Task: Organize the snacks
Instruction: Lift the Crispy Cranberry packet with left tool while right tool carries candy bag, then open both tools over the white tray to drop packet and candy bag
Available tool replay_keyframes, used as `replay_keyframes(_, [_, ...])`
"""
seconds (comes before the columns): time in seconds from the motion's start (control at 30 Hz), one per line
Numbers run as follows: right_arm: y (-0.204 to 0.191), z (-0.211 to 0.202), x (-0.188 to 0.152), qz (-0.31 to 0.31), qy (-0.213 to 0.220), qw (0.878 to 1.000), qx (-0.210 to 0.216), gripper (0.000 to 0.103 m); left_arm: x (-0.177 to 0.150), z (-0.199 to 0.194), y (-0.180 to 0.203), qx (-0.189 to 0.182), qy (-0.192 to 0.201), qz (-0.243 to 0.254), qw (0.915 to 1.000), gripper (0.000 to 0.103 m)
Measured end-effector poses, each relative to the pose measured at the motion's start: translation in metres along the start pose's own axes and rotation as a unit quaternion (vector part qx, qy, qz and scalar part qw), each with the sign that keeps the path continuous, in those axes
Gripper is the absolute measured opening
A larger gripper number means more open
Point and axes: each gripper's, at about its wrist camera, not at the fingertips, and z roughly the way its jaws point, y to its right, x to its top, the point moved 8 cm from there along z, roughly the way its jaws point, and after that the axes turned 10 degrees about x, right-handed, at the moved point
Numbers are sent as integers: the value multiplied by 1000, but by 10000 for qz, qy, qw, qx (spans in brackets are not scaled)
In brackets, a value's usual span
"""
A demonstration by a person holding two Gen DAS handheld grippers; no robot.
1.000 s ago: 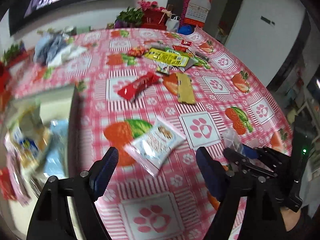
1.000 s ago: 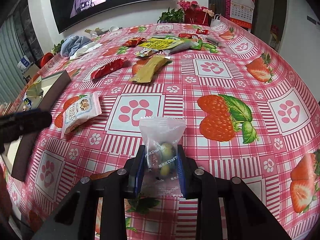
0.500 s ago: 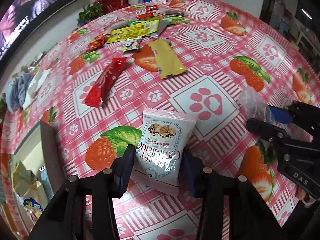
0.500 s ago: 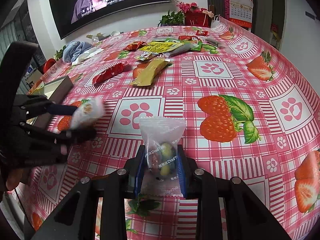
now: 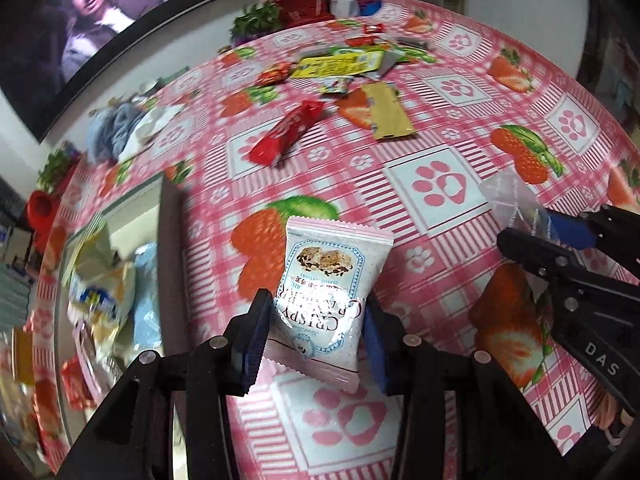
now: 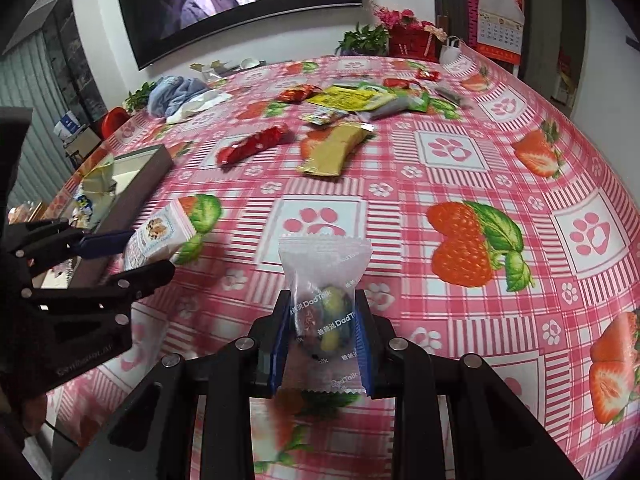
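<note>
My left gripper (image 5: 316, 320) is shut on a pink-and-white cranberry crisp packet (image 5: 328, 280), which stands upright between the blue pads, just off the tablecloth. From the right wrist view the same gripper (image 6: 149, 252) holds that packet (image 6: 160, 228) beside the dark snack box (image 6: 136, 184). My right gripper (image 6: 322, 328) is shut on a clear packet of coloured candies (image 6: 324, 276). It shows at the right of the left wrist view (image 5: 538, 226), with the clear packet (image 5: 506, 194) sticking out.
The open box (image 5: 168, 240) on the left holds several snack packets. Farther back lie a red bar (image 5: 286, 132), a gold packet (image 5: 390, 114), a yellow packet (image 5: 340, 64) and other wrappers. A blue cloth (image 5: 116, 128) lies at the back left.
My left gripper came down around the pink packet, closed on it and raised it from lying flat. My right gripper stayed still with the clear packet.
</note>
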Motion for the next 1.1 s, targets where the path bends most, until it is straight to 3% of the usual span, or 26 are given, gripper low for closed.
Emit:
replay_keyframes(0.33, [-69, -7, 25, -529, 47, 9974, 477, 30, -36, -23, -79, 126, -138, -1174, 9929, 47])
replay_keyframes(0.5, [-124, 3, 35, -982, -83, 9914, 867, 30, -59, -29, -148, 386, -174, -1880, 9813, 47])
replay_keyframes(0.67, [-185, 22, 41, -1418, -236, 9805, 1337, 30, -87, -15, -216, 742, -426, -2527, 9638, 47])
replay_keyframes(0.8, [-224, 48, 46, -1564, -451, 9744, 1554, 30, -101, -8, -242, 862, -507, -2718, 9571, 47])
replay_keyframes(0.93, [-248, 64, 48, -1459, -679, 9698, 1832, 30, -105, -5, -243, 718, -489, -2691, 9592, 49])
replay_keyframes(0.97, [-253, 67, 48, -1382, -773, 9677, 1962, 35, -106, -4, -241, 743, -518, -2640, 9602, 53])
replay_keyframes(1.0, [-256, 69, 46, -1259, -870, 9651, 2125, 65, -107, -3, -240, 792, -542, -2609, 9606, 62])
replay_keyframes(1.07, [-250, 64, 49, -1098, -762, 9692, 2067, 99, -108, -4, -238, 861, -494, -2598, 9605, 71])
replay_keyframes(1.1, [-243, 56, 54, -1081, -524, 9720, 2020, 99, -107, -7, -237, 858, -465, -2610, 9604, 71])
